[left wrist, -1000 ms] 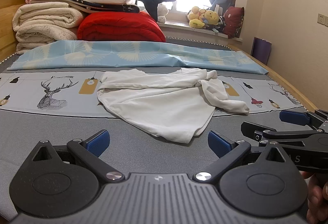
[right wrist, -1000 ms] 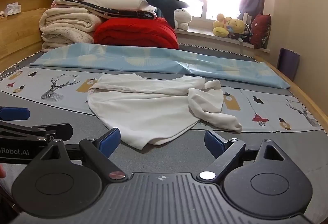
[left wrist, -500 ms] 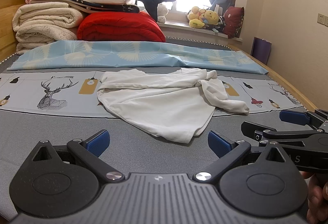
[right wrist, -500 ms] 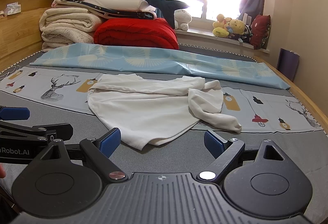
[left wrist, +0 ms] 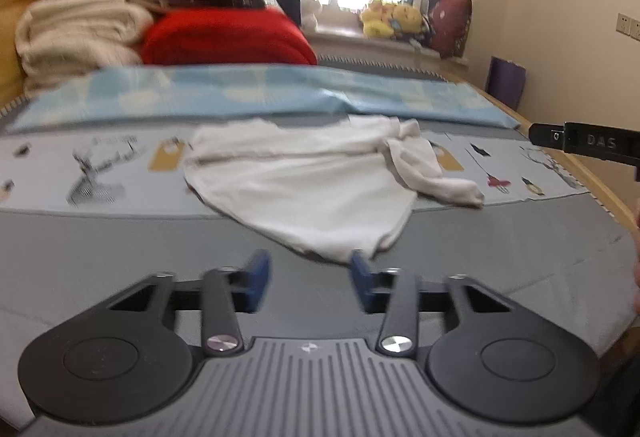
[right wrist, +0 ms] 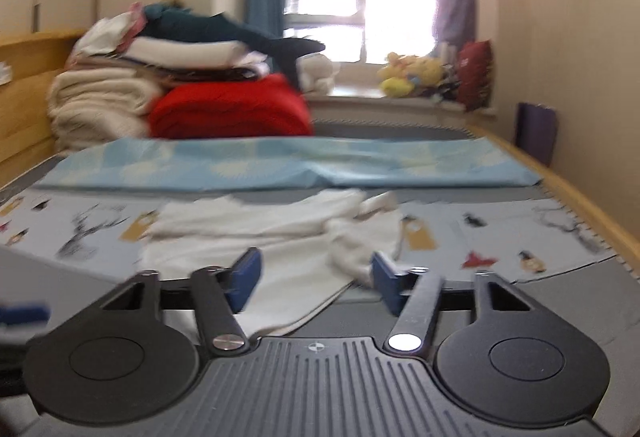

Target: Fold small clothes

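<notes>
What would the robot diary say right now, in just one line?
stage: approach | crumpled white cotton garment: flat on bed, unfolded | left gripper: closing, empty | right gripper: closing above the garment, nothing gripped

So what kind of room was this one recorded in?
Most likely a home bedroom: a wood-framed bed serves as the work surface, folded blankets are piled at its head, and plush toys sit on the windowsill. A white garment lies unfolded on it.

A crumpled white garment (left wrist: 316,193) lies unfolded on the bed.
</notes>
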Action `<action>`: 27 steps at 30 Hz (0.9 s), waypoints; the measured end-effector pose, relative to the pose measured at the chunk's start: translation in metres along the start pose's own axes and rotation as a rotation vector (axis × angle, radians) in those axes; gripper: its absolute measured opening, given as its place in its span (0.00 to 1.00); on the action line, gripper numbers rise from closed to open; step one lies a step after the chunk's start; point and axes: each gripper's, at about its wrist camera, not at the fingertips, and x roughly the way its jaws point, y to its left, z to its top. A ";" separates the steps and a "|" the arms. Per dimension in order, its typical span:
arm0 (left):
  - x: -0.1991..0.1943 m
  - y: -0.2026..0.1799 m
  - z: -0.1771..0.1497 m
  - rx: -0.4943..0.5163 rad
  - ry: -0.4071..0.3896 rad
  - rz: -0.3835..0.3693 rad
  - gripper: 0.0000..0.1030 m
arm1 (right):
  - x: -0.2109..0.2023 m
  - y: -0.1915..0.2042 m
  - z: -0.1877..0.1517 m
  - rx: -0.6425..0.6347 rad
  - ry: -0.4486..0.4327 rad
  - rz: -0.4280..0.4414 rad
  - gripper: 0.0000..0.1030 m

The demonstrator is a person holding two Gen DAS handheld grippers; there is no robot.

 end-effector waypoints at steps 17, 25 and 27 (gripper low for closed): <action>0.195 0.048 0.051 -0.371 0.395 -0.113 0.67 | 0.039 -0.060 -0.023 0.132 0.149 -0.039 0.38; 0.254 0.044 0.037 -0.401 0.444 0.003 0.66 | 0.046 -0.058 -0.025 0.082 0.165 -0.031 0.56; 0.258 0.033 0.034 -0.312 0.430 0.024 0.42 | 0.048 -0.058 -0.025 0.080 0.171 -0.036 0.56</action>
